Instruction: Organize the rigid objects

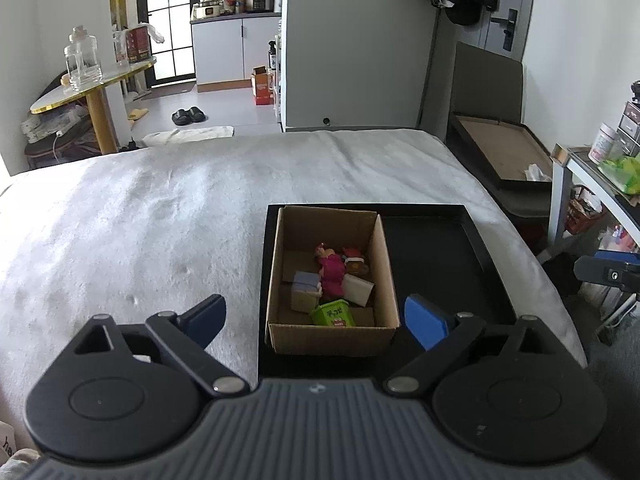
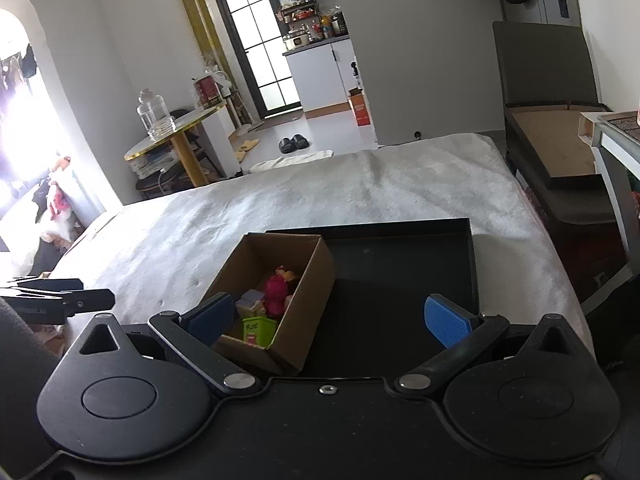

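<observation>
1. The cardboard box (image 1: 332, 280) sits in the left half of the black tray (image 1: 436, 256), against its near-left corner, and the tray lies on the grey blanket (image 1: 160, 216) near the bed's near-right corner. Inside the box are a green tub (image 1: 333, 313), a pink figure (image 1: 332, 274), a smaller brown figure (image 1: 355, 261) and two pale blocks (image 1: 306, 290).
2. The left gripper (image 1: 316, 322) hangs over the box's near wall, jaws wide apart, nothing between them.
3. The right gripper (image 2: 332, 316) hovers over the tray's near edge, jaws also wide apart and empty.
4. Risk, as I judge it: the bed is soft, so pressing on the tray's near edge could tip it and slide the box.
5. The items are packed close, so a wide jaw reaching for one could knock or snag its neighbour.
6. The box walls are thin, so a finger could catch on the near wall and drag the box.
7. Writing: the green tub carries printed characters and a red patch, too small to read.
</observation>
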`<state>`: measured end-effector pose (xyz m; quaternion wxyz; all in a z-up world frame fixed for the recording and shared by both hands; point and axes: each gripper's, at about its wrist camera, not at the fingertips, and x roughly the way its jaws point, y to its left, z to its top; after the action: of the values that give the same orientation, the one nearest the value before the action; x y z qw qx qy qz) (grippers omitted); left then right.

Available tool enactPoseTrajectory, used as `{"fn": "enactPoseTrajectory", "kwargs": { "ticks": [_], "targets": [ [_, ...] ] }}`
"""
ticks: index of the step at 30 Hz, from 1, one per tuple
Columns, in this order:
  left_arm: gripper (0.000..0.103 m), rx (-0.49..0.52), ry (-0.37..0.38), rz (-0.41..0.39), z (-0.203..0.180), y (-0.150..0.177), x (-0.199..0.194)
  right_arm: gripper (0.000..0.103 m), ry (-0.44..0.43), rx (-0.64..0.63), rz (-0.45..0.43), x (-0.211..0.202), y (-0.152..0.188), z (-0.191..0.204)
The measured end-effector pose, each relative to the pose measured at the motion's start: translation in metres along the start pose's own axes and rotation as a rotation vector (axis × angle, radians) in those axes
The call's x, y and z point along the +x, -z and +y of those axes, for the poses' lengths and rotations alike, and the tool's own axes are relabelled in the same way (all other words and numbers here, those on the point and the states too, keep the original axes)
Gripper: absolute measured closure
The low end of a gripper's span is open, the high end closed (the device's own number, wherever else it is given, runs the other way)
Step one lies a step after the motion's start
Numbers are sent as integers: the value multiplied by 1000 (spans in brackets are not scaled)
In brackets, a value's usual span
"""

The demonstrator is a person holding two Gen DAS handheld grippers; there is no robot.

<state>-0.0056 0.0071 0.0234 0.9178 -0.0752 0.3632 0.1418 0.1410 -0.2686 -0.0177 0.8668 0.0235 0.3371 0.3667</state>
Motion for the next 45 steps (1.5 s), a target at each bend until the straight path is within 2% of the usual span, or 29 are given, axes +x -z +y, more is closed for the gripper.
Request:
{"fn": "enactPoseTrajectory", "kwargs": {
  "ticks": [9,17,23,31,45],
  "targets": [
    [6,2,48,-1,5,6,1,0,-54,-22,13,-4,6,14],
    [6,5,73,13,3,13,5,0,-57,10,8,-5,8,21],
    [6,-32,83,19,5,16,6,0,-50,20,21,-5,16,30],
    [6,-48,79,22,4,18,7,0,-40,40,35,-6,21,34],
    [6,-18,57,37,-5,15,11,0,-4,40,50,-9,22,35]
  ]
}}
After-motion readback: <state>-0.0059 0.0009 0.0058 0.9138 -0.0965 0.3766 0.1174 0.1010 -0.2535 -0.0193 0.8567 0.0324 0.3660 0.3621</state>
